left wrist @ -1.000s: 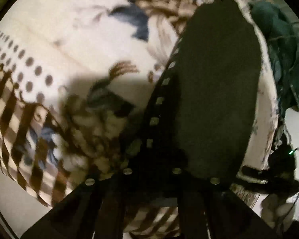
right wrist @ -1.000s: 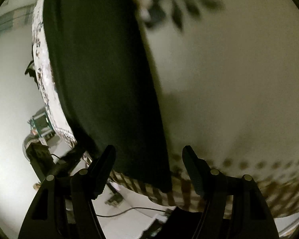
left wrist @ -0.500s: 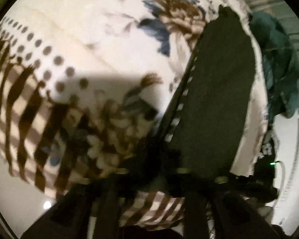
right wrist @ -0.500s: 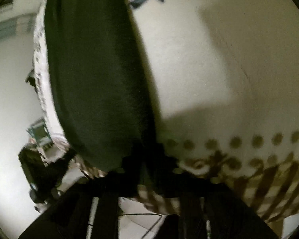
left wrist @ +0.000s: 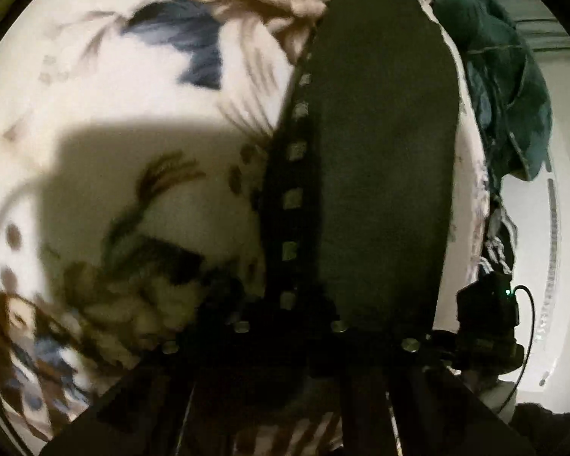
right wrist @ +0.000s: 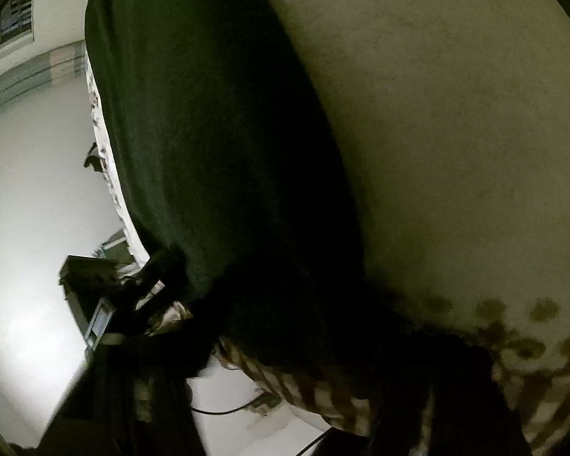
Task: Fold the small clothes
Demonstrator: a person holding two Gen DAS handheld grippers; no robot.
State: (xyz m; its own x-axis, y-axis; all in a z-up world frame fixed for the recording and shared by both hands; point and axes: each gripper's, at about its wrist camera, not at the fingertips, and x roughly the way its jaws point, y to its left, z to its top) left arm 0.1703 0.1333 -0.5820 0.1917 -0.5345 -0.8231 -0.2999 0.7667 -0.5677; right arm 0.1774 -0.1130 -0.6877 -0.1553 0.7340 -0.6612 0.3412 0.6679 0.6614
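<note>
Now we see that both grippers have dropped to the near end of the dark garment (left wrist: 380, 159), which lies lengthwise along the right edge of the floral bedspread (left wrist: 114, 87), its dotted trim toward the middle. Our left gripper (left wrist: 288, 326) opened briefly and has snapped together again, apparently pinching the near hem. Our right gripper (right wrist: 285, 342), wide a second ago, is closing with the dark cloth's corner between its fingers. With both near corners gripped, we can likely lift the hem to fold.

One dark garment (left wrist: 383, 159) lies ahead of the tongs on one patterned blanket (left wrist: 140, 87). One teal garment (left wrist: 501, 76) is heaped to their right, beyond one black device (left wrist: 486, 315).
</note>
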